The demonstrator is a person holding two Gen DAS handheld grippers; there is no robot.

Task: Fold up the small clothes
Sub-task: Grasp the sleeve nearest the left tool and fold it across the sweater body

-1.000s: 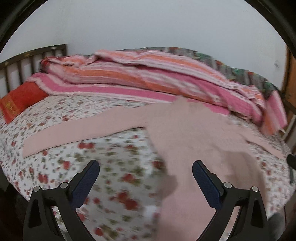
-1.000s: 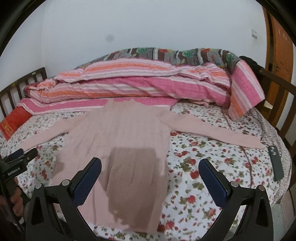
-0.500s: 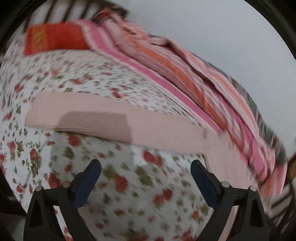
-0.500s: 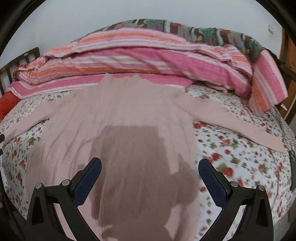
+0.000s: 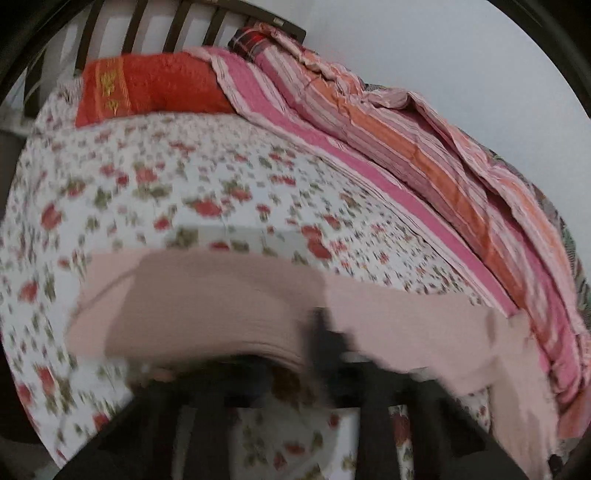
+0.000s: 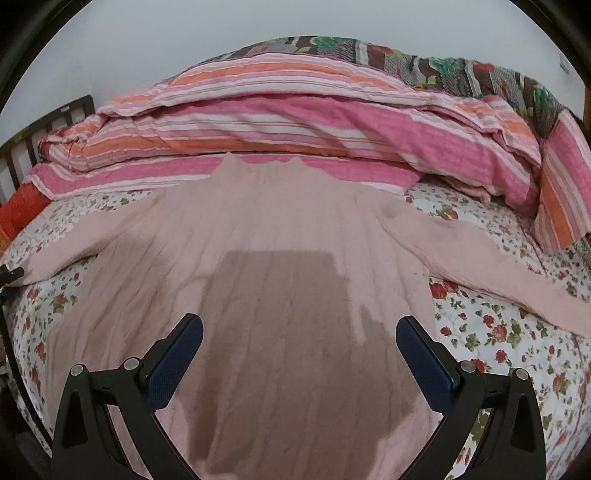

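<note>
A floral-sheeted bed point(image 6: 491, 332) is seen carrying a spread pink sweater point(image 6: 280, 236), a striped quilt point(image 6: 295, 125) at frame top, and a red pillow point(image 5: 155, 85).

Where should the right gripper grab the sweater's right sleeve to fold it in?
Probably at the cuff end of the right sleeve, coming from the outer side. It lies flat and stretched out across the sheet, so the thin free end should lift easily and carry over the sweater body. The right gripper is open above the body.

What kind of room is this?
Most likely a bedroom. A pink sweater lies spread on a bed with a flowered sheet, a striped quilt is bunched by the wall, and a red pillow sits by the headboard.
</note>
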